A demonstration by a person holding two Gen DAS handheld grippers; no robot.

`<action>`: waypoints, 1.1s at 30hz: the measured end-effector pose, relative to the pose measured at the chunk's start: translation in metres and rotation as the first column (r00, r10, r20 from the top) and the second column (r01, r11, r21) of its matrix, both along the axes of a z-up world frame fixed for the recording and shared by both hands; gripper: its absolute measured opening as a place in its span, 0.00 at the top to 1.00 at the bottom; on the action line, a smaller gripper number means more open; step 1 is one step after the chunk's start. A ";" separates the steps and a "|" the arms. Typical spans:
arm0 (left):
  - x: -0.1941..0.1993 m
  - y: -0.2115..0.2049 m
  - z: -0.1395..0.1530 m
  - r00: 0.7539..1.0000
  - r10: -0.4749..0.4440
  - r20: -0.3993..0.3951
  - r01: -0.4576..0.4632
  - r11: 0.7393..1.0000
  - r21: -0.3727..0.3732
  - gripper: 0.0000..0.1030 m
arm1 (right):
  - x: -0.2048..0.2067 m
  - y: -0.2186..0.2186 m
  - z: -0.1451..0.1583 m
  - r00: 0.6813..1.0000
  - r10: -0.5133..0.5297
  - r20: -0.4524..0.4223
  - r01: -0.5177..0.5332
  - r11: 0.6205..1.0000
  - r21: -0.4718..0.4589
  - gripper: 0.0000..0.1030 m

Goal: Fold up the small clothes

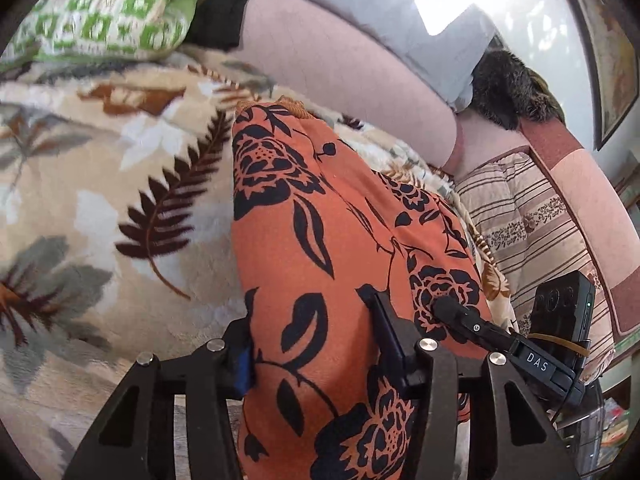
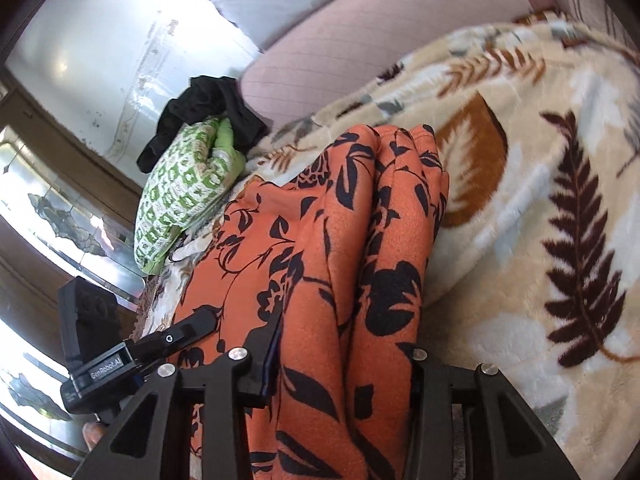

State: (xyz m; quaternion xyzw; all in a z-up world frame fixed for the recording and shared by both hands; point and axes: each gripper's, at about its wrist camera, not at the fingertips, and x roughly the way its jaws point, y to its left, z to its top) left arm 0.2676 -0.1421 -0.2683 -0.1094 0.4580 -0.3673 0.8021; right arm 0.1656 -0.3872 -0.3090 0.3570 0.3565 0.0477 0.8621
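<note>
The orange garment (image 1: 320,240) with its black flower print lies on the leaf-patterned blanket (image 1: 100,200) that covers the sofa, and everything else sits around it. In the left wrist view the cloth runs as a long band from the camera away toward the pink sofa back (image 1: 340,60). The left claw (image 1: 312,344) is clamped on the near end of the garment: the fabric fills the gap, with a finger (image 1: 384,328) pressed against each edge. In the right wrist view the garment (image 2: 340,240) is bunched into several lengthwise folds, and the right claw (image 2: 344,360) is closed on this bundle, the cloth packed between its two fingers. The other claw (image 2: 188,328) shows just left of the garment there, its tip on the fabric. Beyond the garment's far end, against the sofa back, rest a green-and-white patterned cushion (image 2: 180,200) and a heap of black clothing (image 2: 208,112). A striped cushion (image 1: 528,216) lies to the garment's right in the left wrist view.
</note>
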 end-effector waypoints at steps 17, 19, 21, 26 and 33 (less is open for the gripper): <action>-0.012 0.072 -0.013 0.996 0.073 -0.051 -0.068 0.993 0.091 0.49 | 0.005 0.057 0.000 0.995 0.092 -0.035 -0.092 0.996 0.016 0.60; -0.011 0.073 -0.024 0.993 0.083 -0.085 -0.073 0.990 0.120 0.49 | 0.004 0.063 -0.013 0.991 0.102 -0.082 -0.100 0.995 0.022 0.60; -0.010 0.074 -0.030 0.991 0.091 -0.098 -0.078 0.989 0.125 0.47 | 0.004 0.068 -0.023 0.988 0.101 -0.120 -0.102 0.995 0.002 0.60; -0.010 0.076 -0.024 0.990 0.111 -0.088 -0.097 0.985 0.145 0.42 | 0.006 0.063 -0.029 0.983 0.093 -0.156 -0.088 0.995 0.035 0.53; -0.016 0.079 0.010 0.974 0.185 0.133 -0.206 0.963 0.174 0.33 | -0.007 0.033 0.012 0.996 -0.063 -0.066 0.057 0.995 -0.087 0.49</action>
